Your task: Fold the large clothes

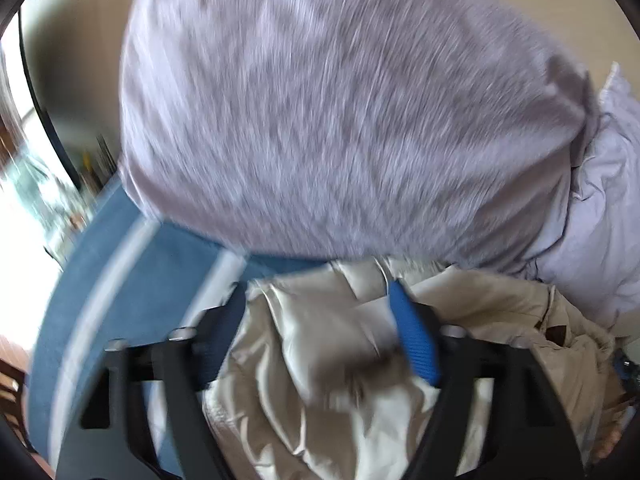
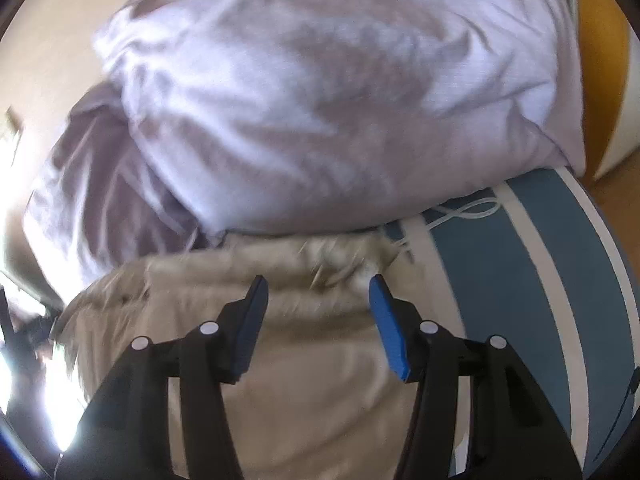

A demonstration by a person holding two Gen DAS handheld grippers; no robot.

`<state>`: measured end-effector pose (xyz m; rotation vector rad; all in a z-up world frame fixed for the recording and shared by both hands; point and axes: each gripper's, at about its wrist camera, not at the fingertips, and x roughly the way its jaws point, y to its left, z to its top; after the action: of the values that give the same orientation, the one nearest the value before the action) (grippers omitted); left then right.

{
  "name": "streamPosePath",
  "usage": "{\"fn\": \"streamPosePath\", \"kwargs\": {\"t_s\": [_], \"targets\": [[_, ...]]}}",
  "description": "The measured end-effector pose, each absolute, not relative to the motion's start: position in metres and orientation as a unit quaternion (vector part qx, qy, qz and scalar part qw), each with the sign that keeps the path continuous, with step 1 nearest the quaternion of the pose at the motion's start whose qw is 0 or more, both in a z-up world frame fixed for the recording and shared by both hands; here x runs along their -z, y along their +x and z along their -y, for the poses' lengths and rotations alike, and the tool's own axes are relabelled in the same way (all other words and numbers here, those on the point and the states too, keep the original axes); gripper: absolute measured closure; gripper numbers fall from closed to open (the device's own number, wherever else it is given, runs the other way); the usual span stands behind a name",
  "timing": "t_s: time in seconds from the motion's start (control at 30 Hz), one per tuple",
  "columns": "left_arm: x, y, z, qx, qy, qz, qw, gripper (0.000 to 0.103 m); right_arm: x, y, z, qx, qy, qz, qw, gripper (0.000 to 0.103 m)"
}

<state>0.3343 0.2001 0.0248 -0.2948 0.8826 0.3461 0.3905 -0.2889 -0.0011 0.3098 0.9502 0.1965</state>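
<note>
A beige padded coat (image 1: 480, 312) with shiny cream lining (image 1: 320, 340) lies on a blue bed cover with white stripes (image 1: 120, 280). My left gripper (image 1: 316, 296) has its blue pads (image 1: 412, 336) spread wide, with bunched lining filling the gap between them; the view is blurred and I cannot tell if they press on it. The coat also shows in the right wrist view (image 2: 312, 360), with a fur-trimmed edge (image 2: 340, 260). My right gripper (image 2: 318, 292) is open and empty just above the coat.
A big lilac duvet or pillow heap (image 1: 340, 112) lies right behind the coat, and also shows in the right wrist view (image 2: 320, 92). A white cord (image 2: 464, 210) lies on the blue striped cover (image 2: 520, 280). Bright window at left (image 1: 24, 184).
</note>
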Motion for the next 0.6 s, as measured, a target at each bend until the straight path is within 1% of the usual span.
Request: {"fn": "streamPosePath", "kwargs": {"t_s": [0.17, 0.4, 0.6], "targets": [[-0.029, 0.326, -0.182, -0.146, -0.116, -0.426, 0.885, 0.024, 0.014, 0.374, 0.259, -0.117, 0.086, -0.474, 0.869, 0.050], [0.007, 0.318, -0.147, -0.127, -0.087, -0.454, 0.878, 0.024, 0.044, 0.379, 0.232, -0.096, 0.041, -0.499, 0.860, 0.049], [0.040, 0.326, -0.137, -0.147, -0.080, -0.467, 0.868, 0.024, 0.060, 0.390, 0.220, -0.075, 0.009, -0.499, 0.863, 0.049]]}}
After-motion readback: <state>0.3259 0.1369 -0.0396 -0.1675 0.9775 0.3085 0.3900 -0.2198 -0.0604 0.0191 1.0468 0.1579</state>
